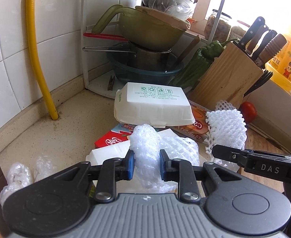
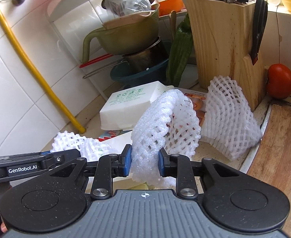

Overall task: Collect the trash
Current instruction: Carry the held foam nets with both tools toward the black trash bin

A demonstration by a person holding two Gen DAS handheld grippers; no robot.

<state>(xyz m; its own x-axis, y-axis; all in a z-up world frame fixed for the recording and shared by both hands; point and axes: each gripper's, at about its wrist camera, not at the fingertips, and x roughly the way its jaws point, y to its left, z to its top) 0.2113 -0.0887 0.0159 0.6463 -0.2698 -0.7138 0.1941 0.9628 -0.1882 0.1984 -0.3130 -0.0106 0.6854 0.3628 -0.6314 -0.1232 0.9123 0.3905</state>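
**Both Jaws Pinching White Packing Scraps Over a Crowded Bench**

The right gripper [image 2: 145,165] is showing "GenRobot.AI" on the neighbouring tool's arm at its left, while "DAS" is reading on the black arm to the right of the left gripper [image 1: 147,166]. The foam box [image 1: 153,107] lying beyond the left jaws is carrying green recycling symbols and small green print, including "XK16-205-00376". A red carton [image 1: 109,140] is peeking out beneath it, its writing too partial to read.

The left jaws are pinching a crumpled bubble wrap piece [image 1: 145,150], blue pads pressing it from both sides. The right jaws are squeezing a foam net sleeve [image 2: 161,123], which is arching up and forward from the pads. A second foam net [image 2: 228,115] is leaning against the knife block [image 2: 221,45] ahead and right of them.

Farther ahead, a green strainer bowl [image 1: 151,31] is sitting stacked on a metal pot inside a blue basin, with a steel bowl holding clear plastic on top. The knife block is holding several knives.

The bench [image 1: 70,123] is lying bare to the left of the left jaws, up to the yellow hose [image 1: 36,49] at the tiled wall. A tomato [image 2: 280,83] is resting beyond the wooden cutting board [image 2: 280,148] at the right.
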